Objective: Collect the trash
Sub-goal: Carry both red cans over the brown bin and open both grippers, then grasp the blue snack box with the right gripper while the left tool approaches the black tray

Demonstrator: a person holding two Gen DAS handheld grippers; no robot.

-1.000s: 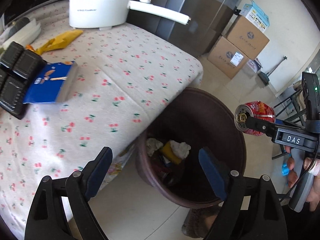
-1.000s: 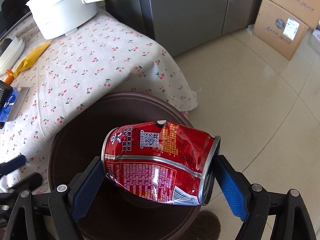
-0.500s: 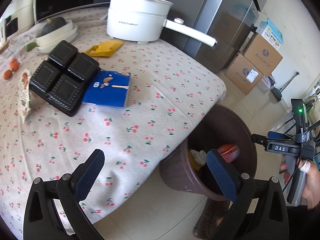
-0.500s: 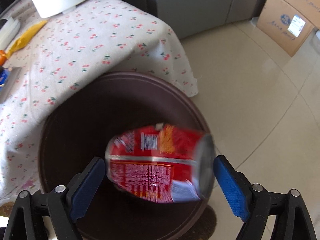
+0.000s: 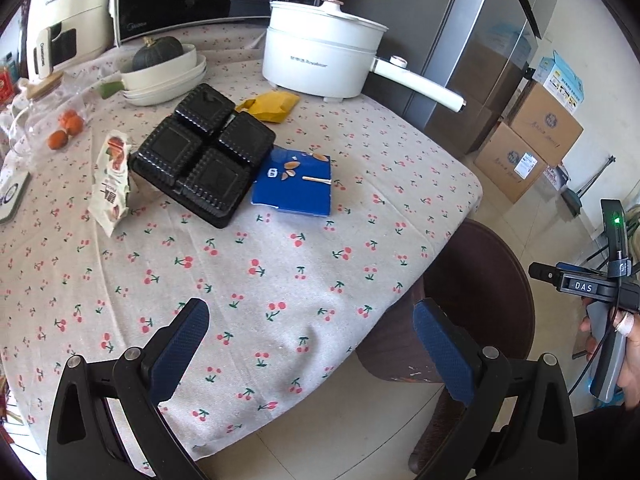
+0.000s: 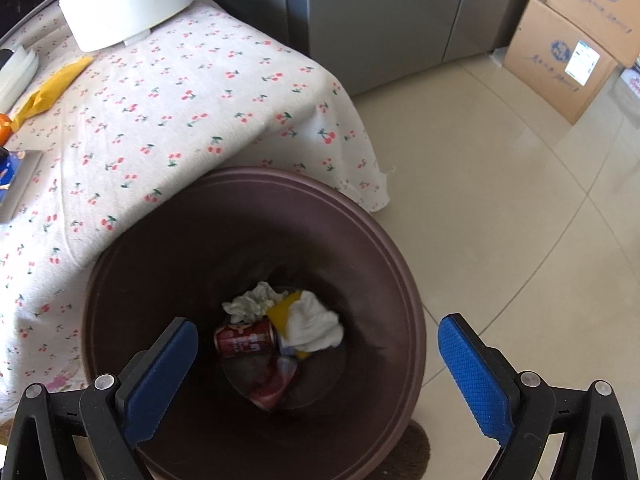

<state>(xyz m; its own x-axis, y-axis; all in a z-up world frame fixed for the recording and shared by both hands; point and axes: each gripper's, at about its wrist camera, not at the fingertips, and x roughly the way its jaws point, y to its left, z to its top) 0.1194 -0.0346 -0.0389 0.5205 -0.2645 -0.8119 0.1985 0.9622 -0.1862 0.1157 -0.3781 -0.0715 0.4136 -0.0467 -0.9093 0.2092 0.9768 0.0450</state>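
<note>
1. One red can [image 6: 245, 339] lies on its side at the bottom of the brown trash bin [image 6: 404, 280], touching crumpled white tissues [image 6: 316, 324] and a yellow scrap [image 6: 282, 312]; a second red, crushed item sits just below it, too blurred for us to name.
2. Our right gripper [image 6: 318, 364] hangs over the bin's mouth with its blue pads spread wide and nothing between them.
3. Our left gripper [image 5: 308, 346] is likewise open and empty, held above the near edge of the worktop [image 5: 280, 264], which wears a cherry-print cloth.
4. We see the bin standing on the floor, tucked against the worktop's corner, its rim partly under the hanging cloth.
5. On the worktop lie more pieces: a blue packet [image 5: 296, 188], a black plastic tray [image 5: 204, 152] just beside it, a white-and-red wrapper [image 5: 112, 180] and a yellow wrapper [image 5: 272, 106].
6. Farther back stand a white electric pot [image 5: 320, 64] and stacked white dishes [image 5: 168, 76] holding a dark green squash [image 5: 156, 52].
7. Cardboard boxes [image 6: 576, 40] sit on the tiled floor well apart from the bin.
</note>
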